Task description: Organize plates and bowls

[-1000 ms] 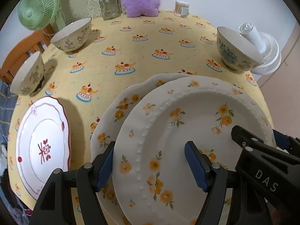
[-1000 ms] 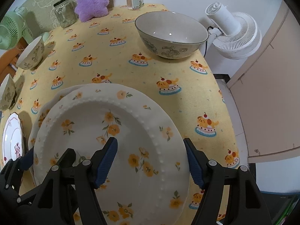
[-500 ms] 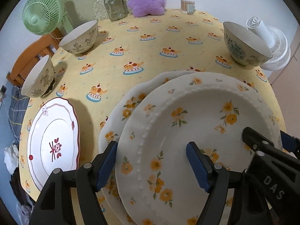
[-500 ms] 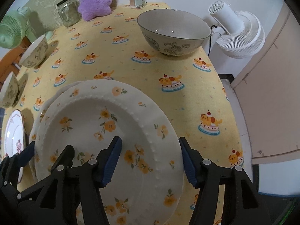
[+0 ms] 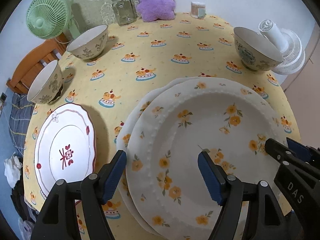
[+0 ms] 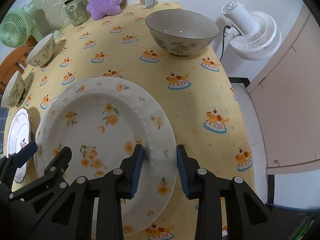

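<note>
Right hand-held gripper [image 6: 160, 166]: jaws are closing astride the right rim of the top floral plate [image 6: 104, 140], narrower than a second ago, not yet pinching.
Left hand-held gripper [image 5: 162, 172]: standing open over the plate's left rim.
Meaning: probably readying a lift or straightening.
Plate place: lower centre, lying on a second floral plate [image 5: 138, 114] on the table [image 5: 160, 64].
Orientation: round, face up, no long axis.

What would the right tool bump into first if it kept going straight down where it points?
Probably the rim of the top yellow-flowered plate, which sits between the closing jaws of the right tool.
</note>
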Demonstrator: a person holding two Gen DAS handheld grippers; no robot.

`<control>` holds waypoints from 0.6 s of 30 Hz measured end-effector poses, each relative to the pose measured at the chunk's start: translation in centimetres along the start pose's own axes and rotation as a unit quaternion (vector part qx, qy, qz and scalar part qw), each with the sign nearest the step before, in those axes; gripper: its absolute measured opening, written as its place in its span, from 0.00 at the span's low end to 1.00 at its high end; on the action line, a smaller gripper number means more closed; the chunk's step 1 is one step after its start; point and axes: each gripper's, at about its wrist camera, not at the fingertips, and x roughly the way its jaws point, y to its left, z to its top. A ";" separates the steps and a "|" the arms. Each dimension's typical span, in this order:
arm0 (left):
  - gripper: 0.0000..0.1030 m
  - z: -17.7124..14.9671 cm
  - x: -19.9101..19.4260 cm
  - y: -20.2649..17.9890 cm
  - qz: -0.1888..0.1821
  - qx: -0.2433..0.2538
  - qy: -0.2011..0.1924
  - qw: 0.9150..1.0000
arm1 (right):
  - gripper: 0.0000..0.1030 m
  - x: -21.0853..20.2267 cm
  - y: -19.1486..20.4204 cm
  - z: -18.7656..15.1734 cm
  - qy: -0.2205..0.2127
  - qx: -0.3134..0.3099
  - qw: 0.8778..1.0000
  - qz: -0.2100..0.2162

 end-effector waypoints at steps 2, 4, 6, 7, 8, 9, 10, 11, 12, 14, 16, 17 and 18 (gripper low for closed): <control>0.74 0.1 0.0 0.4 -0.001 -0.010 0.000 1.000 | 0.36 0.2 0.3 0.2 0.001 0.000 1.000 0.002; 0.75 0.1 0.0 0.6 -0.001 -0.015 0.000 1.000 | 0.36 0.3 0.5 0.3 0.002 -0.002 1.000 0.004; 0.75 0.2 0.1 0.8 0.002 -0.019 0.000 1.000 | 0.37 0.6 0.8 0.5 0.003 -0.005 1.000 0.006; 0.75 0.2 0.1 0.8 0.002 -0.020 0.001 1.000 | 0.37 0.6 0.9 0.6 0.003 -0.007 1.000 0.006; 0.76 0.2 0.1 0.9 0.002 -0.020 0.001 1.000 | 0.37 0.7 1.1 0.7 0.003 -0.010 1.000 0.006; 0.77 0.2 0.2 0.9 0.003 -0.021 0.002 1.000 | 0.37 0.7 1.1 0.7 0.003 -0.012 1.000 0.006; 0.77 0.2 0.2 0.9 0.003 -0.021 0.002 1.000 | 0.38 0.7 1.2 0.8 0.003 -0.014 1.000 0.006; 0.77 0.2 0.2 0.9 0.003 -0.023 0.002 1.000 | 0.38 0.8 1.2 0.8 0.003 -0.015 1.000 0.005; 0.78 0.3 0.2 1.0 0.001 -0.026 0.003 1.000 | 0.39 0.8 1.3 0.8 0.004 -0.015 1.000 0.006; 0.78 0.3 0.1 1.3 -0.004 -0.031 0.002 1.000 | 0.40 0.8 1.3 0.8 0.004 -0.016 1.000 0.006; 0.79 0.4 -0.1 1.6 -0.002 -0.035 0.001 0.999 | 0.47 0.8 1.2 0.9 0.006 -0.015 1.000 0.014; 0.81 0.4 -0.3 1.8 -0.003 -0.038 0.000 0.999 | 0.49 0.8 1.2 1.0 0.007 -0.015 1.000 0.021; 0.81 0.3 -0.5 2.0 -0.002 -0.041 -0.002 0.999 | 0.53 0.6 1.3 1.0 0.005 -0.015 1.000 0.027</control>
